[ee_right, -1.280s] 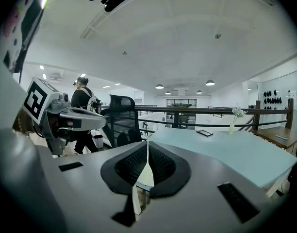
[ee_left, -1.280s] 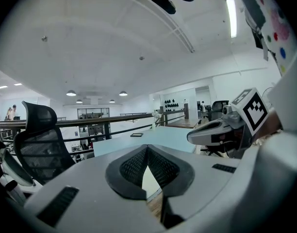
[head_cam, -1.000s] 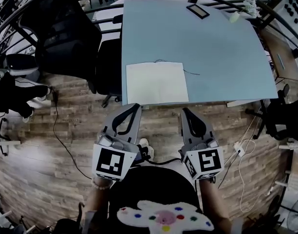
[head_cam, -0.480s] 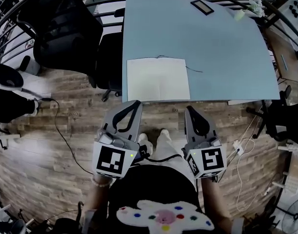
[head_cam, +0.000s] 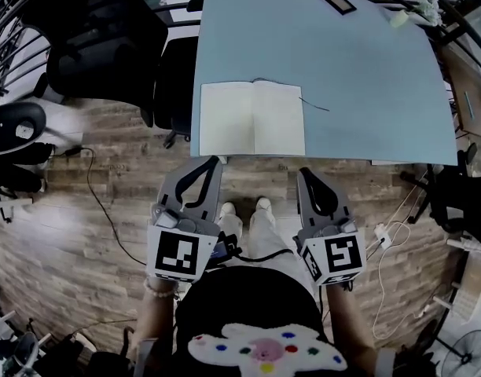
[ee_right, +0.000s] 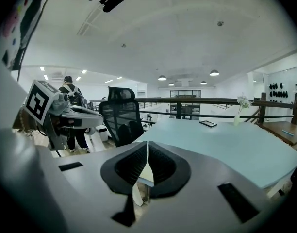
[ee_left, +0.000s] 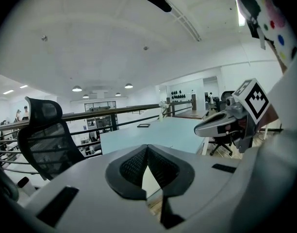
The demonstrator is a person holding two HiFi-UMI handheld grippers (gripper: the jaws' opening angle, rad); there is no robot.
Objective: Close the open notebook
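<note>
Pale blue table [head_cam: 366, 77] held the open notebook [head_cam: 252, 129], flat at its near edge. Left gripper [head_cam: 209, 165] hovered at the notebook's 7 o'clock and right gripper [head_cam: 306, 176] at its 5 o'clock. Both were off the table, jaws pressed together, empty.

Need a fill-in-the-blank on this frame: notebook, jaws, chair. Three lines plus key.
1. The notebook lies ___ on the blue table.
2. The jaws of the left gripper and the right gripper are both ___.
3. In the head view, the black office chair stands ___ of the table.
Missing words: open; shut; left.
</note>
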